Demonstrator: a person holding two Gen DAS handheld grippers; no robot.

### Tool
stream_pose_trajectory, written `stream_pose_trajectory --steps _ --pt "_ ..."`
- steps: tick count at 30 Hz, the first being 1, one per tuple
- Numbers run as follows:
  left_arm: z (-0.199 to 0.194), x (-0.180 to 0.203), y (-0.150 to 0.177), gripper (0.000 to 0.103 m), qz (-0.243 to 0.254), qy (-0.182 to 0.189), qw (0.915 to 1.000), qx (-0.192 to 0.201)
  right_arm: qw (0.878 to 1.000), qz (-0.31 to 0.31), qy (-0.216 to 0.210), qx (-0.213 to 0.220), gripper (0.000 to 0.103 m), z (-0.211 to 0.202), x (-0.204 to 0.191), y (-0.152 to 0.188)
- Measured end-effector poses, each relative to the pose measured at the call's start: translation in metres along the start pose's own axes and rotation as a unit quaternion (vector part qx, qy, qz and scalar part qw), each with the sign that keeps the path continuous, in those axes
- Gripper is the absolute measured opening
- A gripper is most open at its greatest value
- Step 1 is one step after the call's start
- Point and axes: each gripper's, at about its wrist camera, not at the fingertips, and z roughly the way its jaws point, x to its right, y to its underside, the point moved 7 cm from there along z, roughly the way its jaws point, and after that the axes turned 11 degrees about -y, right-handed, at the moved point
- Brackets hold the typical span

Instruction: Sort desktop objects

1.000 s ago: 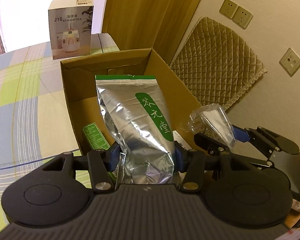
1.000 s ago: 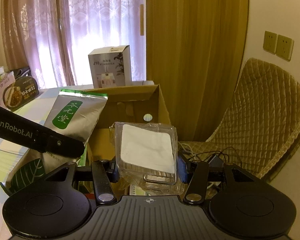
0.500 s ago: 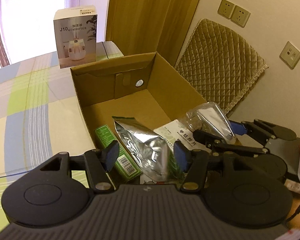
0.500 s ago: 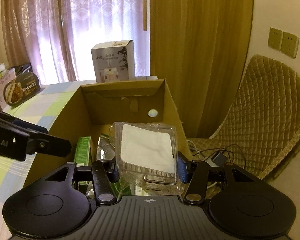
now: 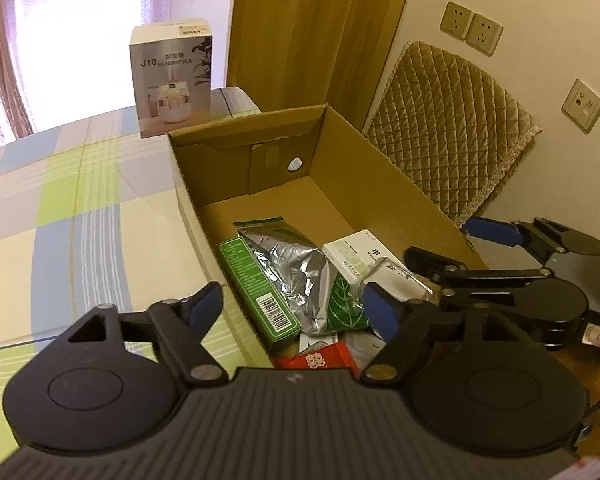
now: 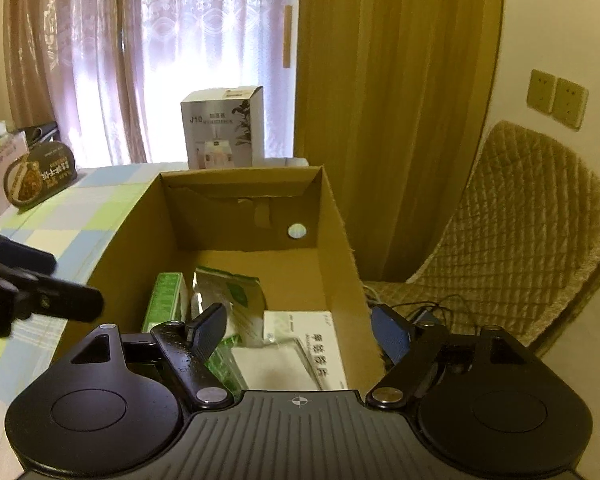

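crinkled foil pouch point(image 5: 296, 264) lies in the corrugated cardboard box point(image 5: 384, 168); left gripper point(image 5: 296, 310) and right gripper point(image 6: 300, 330) gape empty.

Below the left gripper point(image 5: 294, 310), a red packet point(image 5: 320, 358) was half hidden by its body — its print unreadable; the white box point(image 6: 324, 344) lay partly under clear plastic.
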Motion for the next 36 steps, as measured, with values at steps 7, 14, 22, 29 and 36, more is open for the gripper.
stream_pose_trajectory --steps 7,14,22,29,36 --pt "-0.036 -0.005 0.016 0.096 -0.002 -0.011 0.9995 0.03 1.0 0.027 -0.001 0.006 0.093 -0.044 -0.002 0.013" --pt "-0.086 -0.013 0.043 0.102 -0.017 -0.028 0.9968 0.072 0.999 0.033 -0.01 -0.002 0.101 -0.092 -0.022 0.028" --pt "-0.134 -0.011 0.089 0.102 -0.068 -0.034 0.9946 0.071 0.998 0.055 -0.018 -0.012 0.101 -0.14 -0.043 0.048" --pt "-0.175 -0.006 0.12 0.102 -0.095 -0.045 0.9919 0.072 0.998 0.061 -0.025 -0.009 0.101 -0.181 -0.066 0.068" --pt "-0.212 -0.003 0.143 0.102 -0.101 -0.049 0.9906 0.078 0.998 0.063 -0.024 -0.006 0.101 -0.219 -0.087 0.086"
